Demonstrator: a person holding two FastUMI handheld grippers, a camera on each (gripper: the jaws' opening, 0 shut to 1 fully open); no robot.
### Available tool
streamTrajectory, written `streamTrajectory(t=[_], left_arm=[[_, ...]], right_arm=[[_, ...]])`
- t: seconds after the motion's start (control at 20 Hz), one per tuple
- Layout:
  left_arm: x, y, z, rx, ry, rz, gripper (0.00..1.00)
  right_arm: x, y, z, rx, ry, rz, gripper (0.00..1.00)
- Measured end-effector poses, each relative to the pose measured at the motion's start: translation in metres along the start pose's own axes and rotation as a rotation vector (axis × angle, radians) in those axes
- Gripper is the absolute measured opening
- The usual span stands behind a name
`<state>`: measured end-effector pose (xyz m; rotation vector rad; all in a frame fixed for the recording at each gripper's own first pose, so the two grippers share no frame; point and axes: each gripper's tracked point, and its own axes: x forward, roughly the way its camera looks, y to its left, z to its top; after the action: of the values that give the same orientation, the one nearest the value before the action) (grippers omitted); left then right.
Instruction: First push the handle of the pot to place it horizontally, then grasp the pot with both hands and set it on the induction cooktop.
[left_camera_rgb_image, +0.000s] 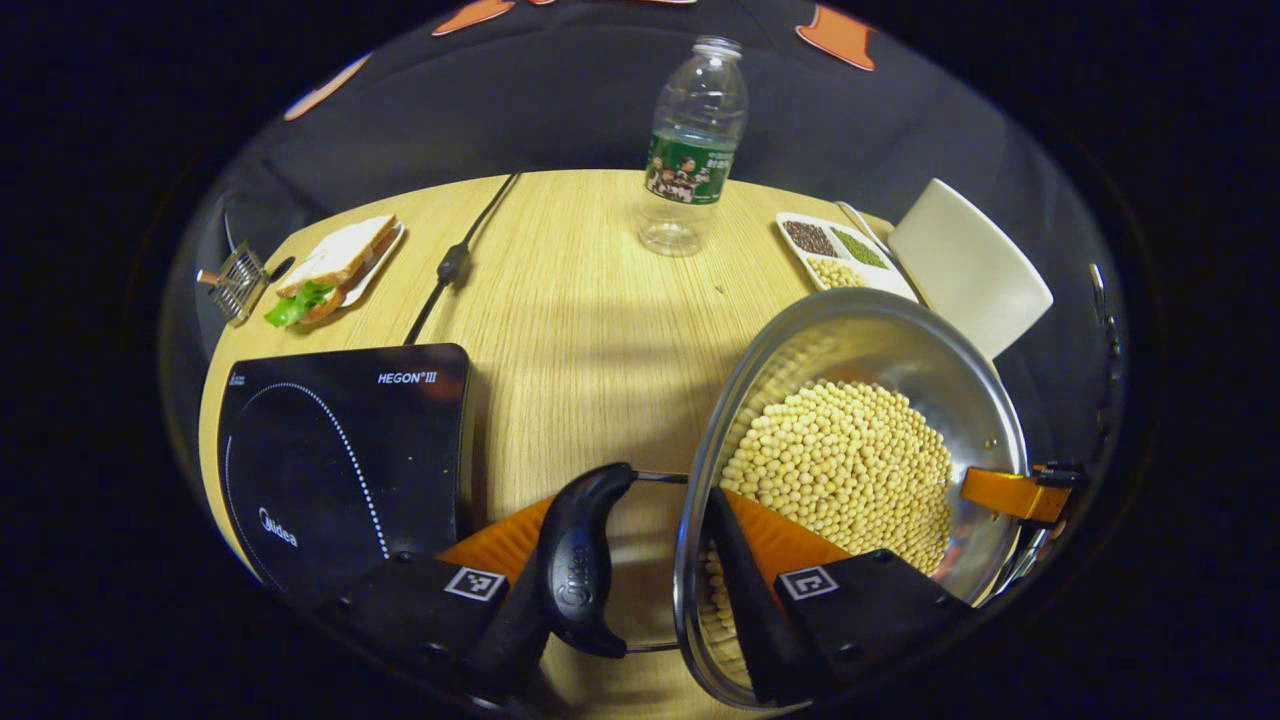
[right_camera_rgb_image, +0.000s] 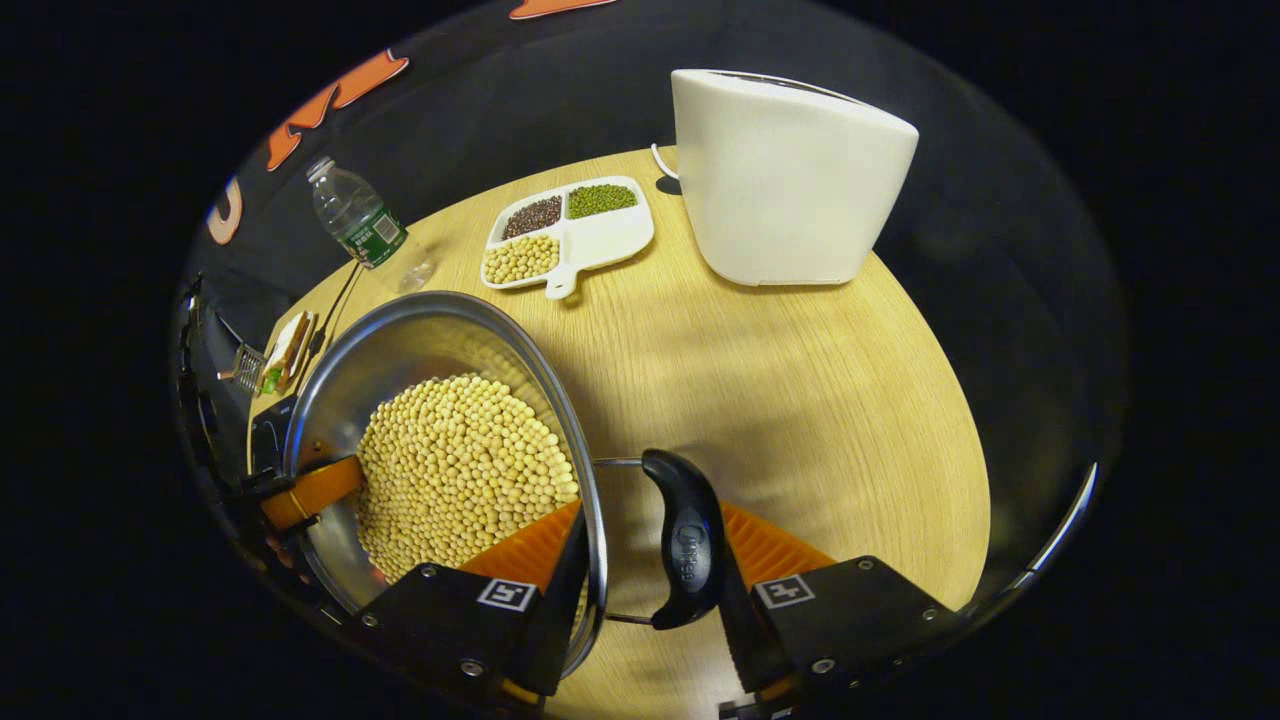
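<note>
Left gripper view: pot (left_camera_rgb_image: 850, 470), full of pale beans, sits lower right of frame on the wooden counter (left_camera_rgb_image: 590, 300). Left gripper (left_camera_rgb_image: 630, 570) straddles the pot's near side handle (left_camera_rgb_image: 580, 560): one finger outside the handle, the other inside the rim among the beans. Jaws look narrow around handle + rim, but can't tell if both press firmly. Induction cooktop (left_camera_rgb_image: 340, 450) is at lower left, just beside the pot, glass top bare.

Right gripper view: right gripper (right_camera_rgb_image: 650, 580) does the same on the opposite side handle (right_camera_rgb_image: 685, 545), one finger inside the rim, the other outside the handle. The left one shows across the pot at lower left.

Judged step: handles lie flat, so the push looks done; two-handed grasp is in hand, pot not yet on cooktop. Next move calls for both grips firm, a level even lift (beans near the rim, spill risk), then sideways travel and set down centred on the cooktop ring.
</note>
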<state>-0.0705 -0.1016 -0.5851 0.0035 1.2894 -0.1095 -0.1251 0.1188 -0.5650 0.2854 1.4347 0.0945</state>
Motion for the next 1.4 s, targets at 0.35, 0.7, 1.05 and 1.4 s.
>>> streamTrajectory(t=[0.35, 0.7, 1.05, 1.4], left_arm=[[-0.041, 0.0, 0.014, 0.019, -0.077, 0.043, 0.79], [-0.1, 0.021, 0.02, -0.023, -0.143, 0.097, 0.79], [-0.166, 0.084, 0.037, -0.115, -0.2, 0.205, 0.79], [-0.187, 0.158, 0.063, -0.108, -0.229, 0.212, 0.79]], right_arm=[[0.007, 0.009, -0.003, 0.035, -0.033, 0.038, 0.55], [0.017, 0.009, 0.004, -0.046, -0.079, 0.085, 0.55], [0.038, 0.012, 0.019, -0.175, -0.116, 0.197, 0.55], [0.037, 0.009, 0.027, -0.202, -0.156, 0.2, 0.55]])
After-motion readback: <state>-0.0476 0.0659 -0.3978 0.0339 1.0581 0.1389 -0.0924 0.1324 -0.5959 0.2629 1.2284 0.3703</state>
